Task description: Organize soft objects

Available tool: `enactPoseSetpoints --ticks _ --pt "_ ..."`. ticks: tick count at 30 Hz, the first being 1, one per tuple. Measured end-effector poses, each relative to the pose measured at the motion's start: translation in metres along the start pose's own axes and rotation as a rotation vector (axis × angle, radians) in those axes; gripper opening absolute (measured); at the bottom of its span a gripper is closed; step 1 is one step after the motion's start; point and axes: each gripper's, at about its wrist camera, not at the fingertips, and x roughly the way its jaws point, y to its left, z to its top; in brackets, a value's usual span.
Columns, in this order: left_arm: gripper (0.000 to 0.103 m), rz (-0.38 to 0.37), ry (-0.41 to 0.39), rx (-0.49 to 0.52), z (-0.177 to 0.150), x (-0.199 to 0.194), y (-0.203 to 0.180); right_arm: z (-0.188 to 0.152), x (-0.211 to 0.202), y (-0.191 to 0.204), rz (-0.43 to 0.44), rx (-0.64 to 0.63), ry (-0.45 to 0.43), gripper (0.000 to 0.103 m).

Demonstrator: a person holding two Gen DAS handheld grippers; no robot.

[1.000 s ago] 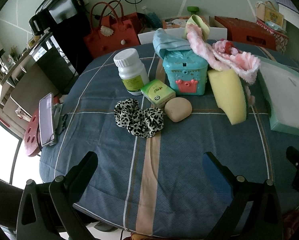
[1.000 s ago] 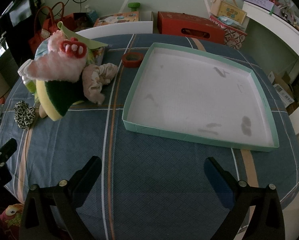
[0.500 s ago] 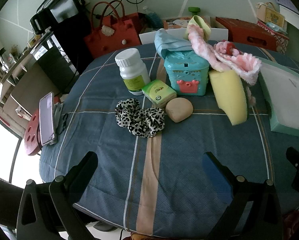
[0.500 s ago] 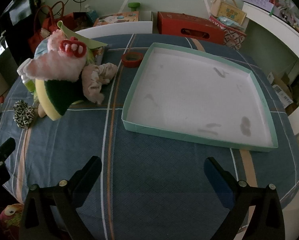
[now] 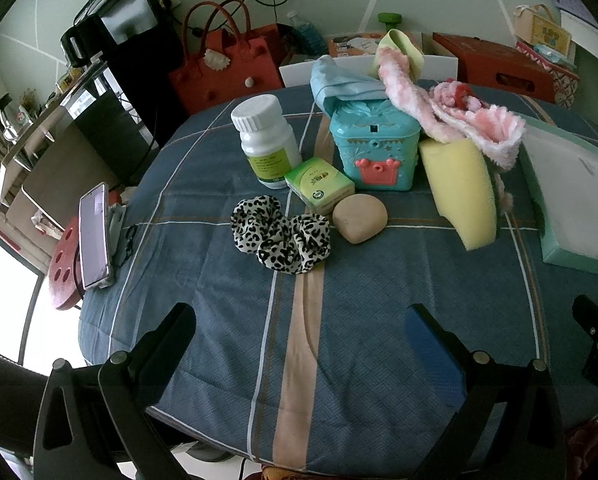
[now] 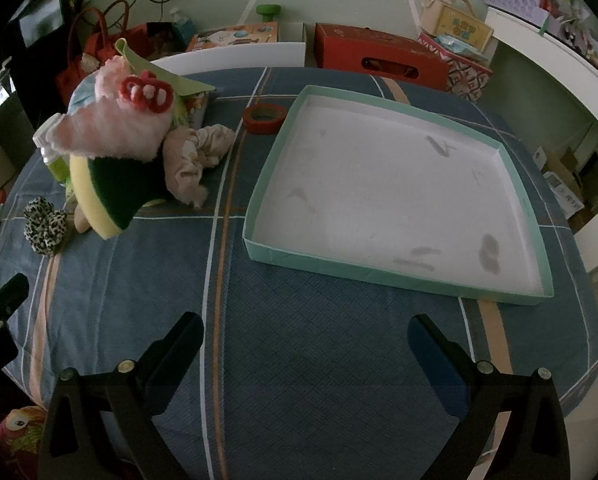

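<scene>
Both claws hanging spread and empty above the blue tablecloth [image 5: 339, 320].

Lying ahead of the left gripper [image 5: 299, 328]: leopard scrunchie [image 5: 281, 236], beige pad [image 5: 360, 218] touching it, yellow sponge [image 5: 461, 188] farther right, leaning under pink fluffy fabric [image 5: 459, 120]. Sitting ahead of the right gripper [image 6: 305, 340], slightly right: shallow green-rimmed tray [image 6: 379, 270], holding nothing.

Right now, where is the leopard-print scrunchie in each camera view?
Left wrist: leopard-print scrunchie lies centre frame, before the white bottle.
Right wrist: it sits at the far left edge.
Shared landmark: the yellow sponge, right of it in both.
</scene>
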Motion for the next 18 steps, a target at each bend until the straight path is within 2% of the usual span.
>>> enactPoseSetpoints --ticks 18 --pt "0.103 0.001 0.007 -0.006 -0.0009 0.0009 0.0041 -0.0009 -0.0014 0.0008 -0.005 -0.005 -0.010 0.103"
